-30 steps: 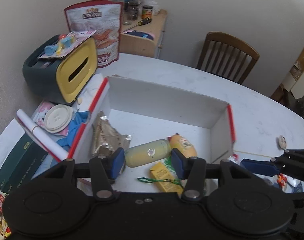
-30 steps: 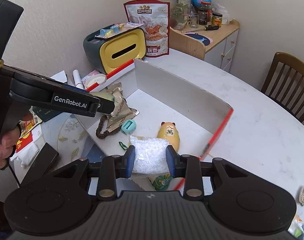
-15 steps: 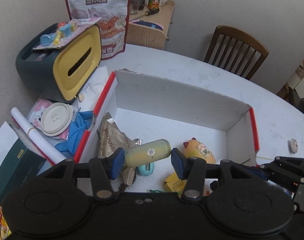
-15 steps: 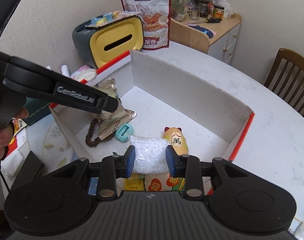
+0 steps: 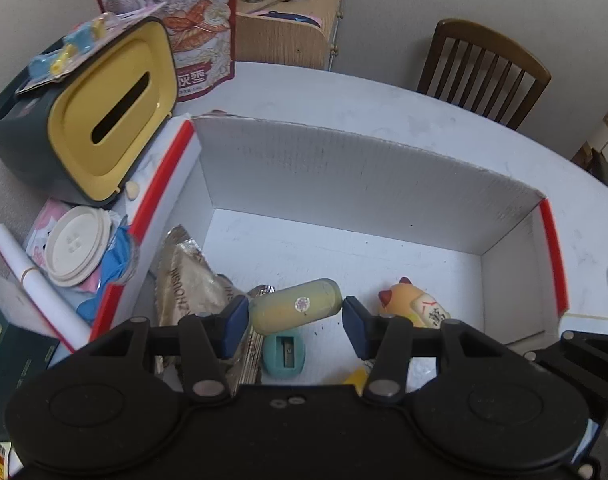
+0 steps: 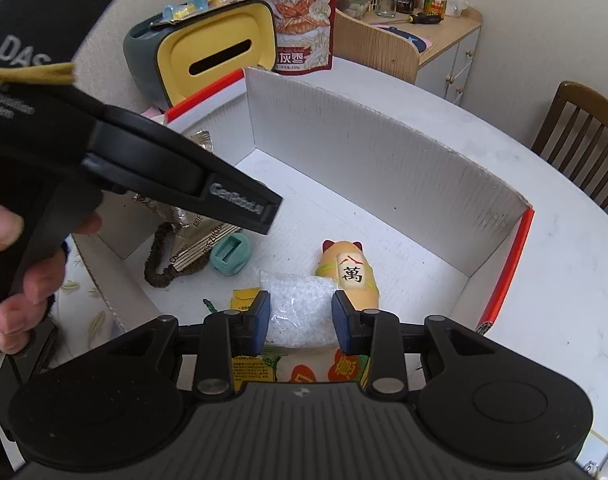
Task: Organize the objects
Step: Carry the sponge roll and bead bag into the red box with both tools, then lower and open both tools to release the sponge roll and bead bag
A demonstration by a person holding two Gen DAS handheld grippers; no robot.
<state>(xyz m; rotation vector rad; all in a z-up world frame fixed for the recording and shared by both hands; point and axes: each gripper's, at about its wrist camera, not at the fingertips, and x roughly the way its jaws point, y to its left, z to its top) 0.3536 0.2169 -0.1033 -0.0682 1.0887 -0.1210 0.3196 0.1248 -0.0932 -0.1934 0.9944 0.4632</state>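
I have the yellow-green tube (image 5: 296, 306) between the pads of my left gripper (image 5: 295, 322), held crosswise just above the floor of the white box (image 5: 355, 168); the left pad presses on its end, but a sliver of gap shows at the right pad, so I cannot tell whether it is pinched or already let go. My right gripper (image 6: 300, 316) is pinching the clear bag of white pellets (image 6: 296, 304), also over the box, just beside the cat figurine (image 6: 349, 276) lying on the floor. The teal sharpener (image 5: 284, 352) and the foil packet (image 5: 188, 284) lie beneath and left of the tube.

I judge this to be the drop-off step: both items are over the box and need lowering to a bare patch of floor, then each gripper spread to release.

Against the picture from a second ago, both cameras have come forward over the box: its far wall fills more of the view, and the sharpener, hidden then from the left wrist, now shows under the tube. The bag was then near the box's front edge.
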